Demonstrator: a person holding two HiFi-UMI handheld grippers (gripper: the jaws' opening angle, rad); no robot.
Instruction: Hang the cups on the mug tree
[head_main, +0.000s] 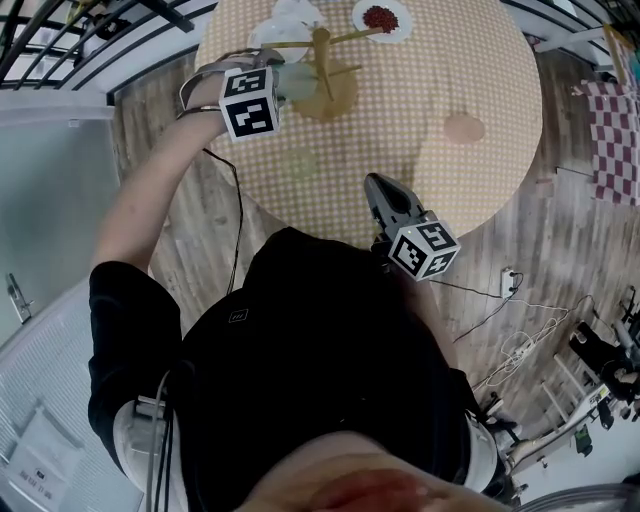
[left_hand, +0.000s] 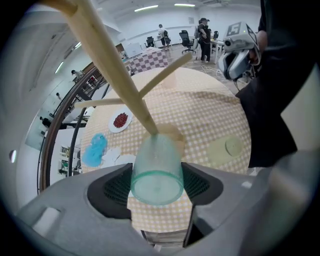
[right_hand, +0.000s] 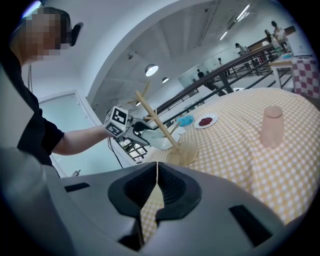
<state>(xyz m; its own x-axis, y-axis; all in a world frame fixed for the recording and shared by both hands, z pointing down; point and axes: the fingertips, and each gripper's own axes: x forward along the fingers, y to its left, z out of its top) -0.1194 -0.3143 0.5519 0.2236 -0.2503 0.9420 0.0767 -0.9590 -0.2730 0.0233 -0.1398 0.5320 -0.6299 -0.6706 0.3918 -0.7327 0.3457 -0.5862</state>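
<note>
Left gripper view: left hand-held gripper (left_hand: 157, 186) snug around green cup (left_hand: 155, 162).

The translucent green plastic cup (left_hand: 156, 172) lies tilted, its mouth over a branch tip of the wooden mug tree (left_hand: 112, 75). The pale pink cup (right_hand: 272, 125) stands on the checked counter (right_hand: 235, 150), well apart.

Bright, even light is given by ceiling strips (left_hand: 146, 8) and a round lamp (right_hand: 151, 70). Only soft shadows are cast on the surface (head_main: 450, 60). Fisheye bending and dark corners are seen in both gripper views. The cup (left_hand: 156, 172) is rendered sharp; the head view's bottom edge is blurred.
</note>
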